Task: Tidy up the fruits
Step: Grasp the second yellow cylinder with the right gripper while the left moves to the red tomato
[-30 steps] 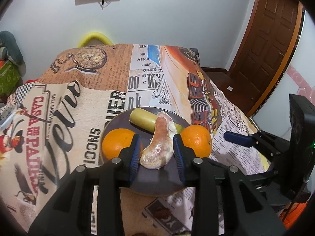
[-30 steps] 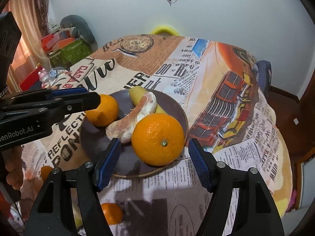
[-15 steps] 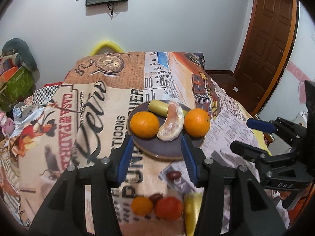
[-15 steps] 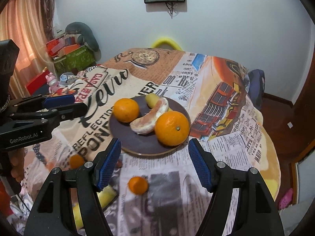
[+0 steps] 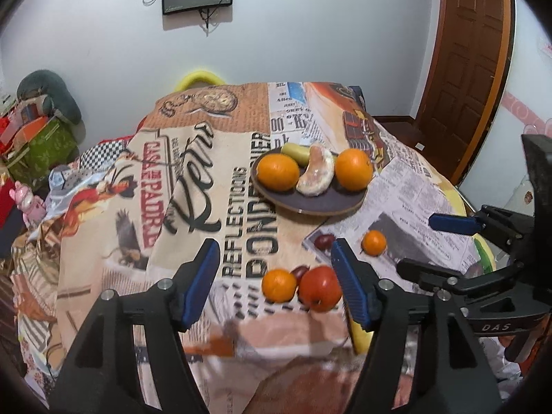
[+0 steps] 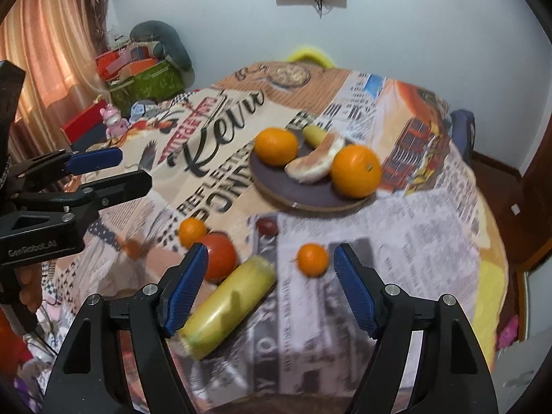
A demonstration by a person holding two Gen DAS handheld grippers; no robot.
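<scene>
Between the spread fingers of the left gripper, but farther out on the tablecloth, lay a small orange touching a red tomato, with a dark date tucked just behind them. Those jaws had just been opening and held nothing. The tomato looked smooth and soft, likely to bruise, so a light hold across its widest part would suit; the small orange seemed firmer and light, though round enough to roll.

Beyond the fingertips stood the dark plate, already carrying two big oranges, a peeled citrus segment and a stub of banana.

To the right of the left fingers sat another small orange and a second date, both apart from any pad.

Under the right gripper, whose jaws had also just widened a little and gripped nothing, a yellow banana piece lay slantwise, its near end beside the left pad. It seemed soft and easily crushed; a gentle squeeze across the middle looked best. The small orange lay between the fingers nearer the right one, touching neither, and the tomato sat just past the left fingertip.
</scene>
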